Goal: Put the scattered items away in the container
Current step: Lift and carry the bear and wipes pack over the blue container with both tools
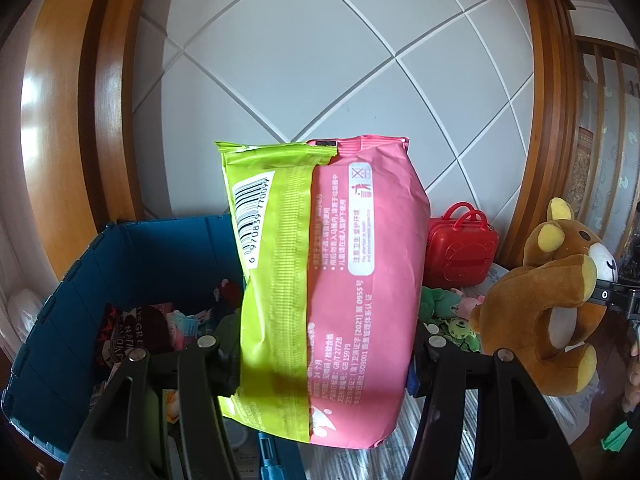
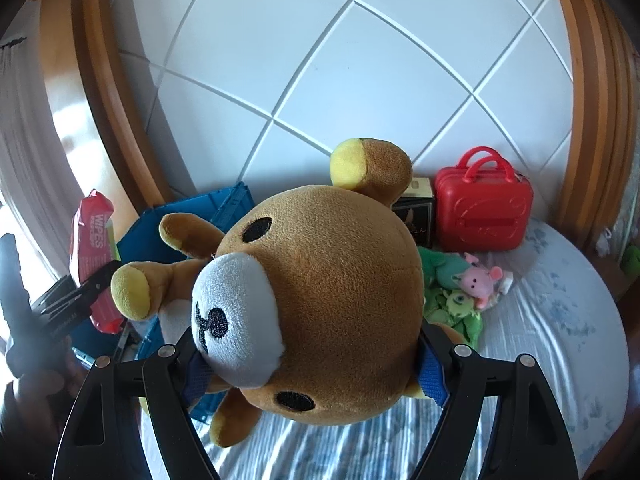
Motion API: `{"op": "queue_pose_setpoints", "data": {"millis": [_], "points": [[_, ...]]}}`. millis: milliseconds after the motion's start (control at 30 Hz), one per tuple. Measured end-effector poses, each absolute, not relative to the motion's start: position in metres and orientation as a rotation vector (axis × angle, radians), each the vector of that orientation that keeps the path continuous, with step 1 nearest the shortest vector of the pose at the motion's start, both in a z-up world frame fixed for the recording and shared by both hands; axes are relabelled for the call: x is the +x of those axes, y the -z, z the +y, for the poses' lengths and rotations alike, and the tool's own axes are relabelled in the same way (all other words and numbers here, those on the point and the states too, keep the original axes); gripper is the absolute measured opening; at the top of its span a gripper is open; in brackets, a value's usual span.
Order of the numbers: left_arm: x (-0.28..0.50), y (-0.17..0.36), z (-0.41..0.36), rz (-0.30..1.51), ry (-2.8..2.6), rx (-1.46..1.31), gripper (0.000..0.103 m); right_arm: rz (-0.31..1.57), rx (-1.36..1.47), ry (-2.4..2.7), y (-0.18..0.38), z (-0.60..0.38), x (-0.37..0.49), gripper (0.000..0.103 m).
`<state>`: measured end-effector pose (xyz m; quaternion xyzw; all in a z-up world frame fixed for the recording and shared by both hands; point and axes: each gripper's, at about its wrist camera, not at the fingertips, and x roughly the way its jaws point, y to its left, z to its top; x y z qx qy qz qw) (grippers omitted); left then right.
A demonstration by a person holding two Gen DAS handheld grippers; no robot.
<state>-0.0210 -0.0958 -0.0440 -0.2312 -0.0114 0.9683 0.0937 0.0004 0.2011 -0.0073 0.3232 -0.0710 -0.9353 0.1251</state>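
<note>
My left gripper (image 1: 320, 360) is shut on a pink and green wipes pack (image 1: 344, 272) and holds it upright above the right edge of the blue crate (image 1: 132, 248). The crate holds several small items. My right gripper (image 2: 316, 364) is shut on the head of a brown plush bear (image 2: 332, 312), held in the air to the right of the crate (image 2: 224, 208). The bear also shows in the left wrist view (image 1: 556, 300), and the wipes pack in the right wrist view (image 2: 94, 256).
A red toy suitcase (image 2: 484, 208) stands at the back against the tiled wall. Green and pink plush toys (image 2: 460, 292) lie in front of it on the pale floral sheet (image 2: 560, 320). A dark box (image 2: 416, 212) stands left of the suitcase. Wooden frames flank both sides.
</note>
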Motion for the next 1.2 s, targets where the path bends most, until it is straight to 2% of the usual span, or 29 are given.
{"op": "queue_pose_setpoints", "data": {"millis": [1200], "points": [[-0.027, 0.051, -0.248, -0.164, -2.992, -0.722, 0.057, -0.040, 0.865, 2.640, -0.017, 0.044, -0.027, 0.083]]}}
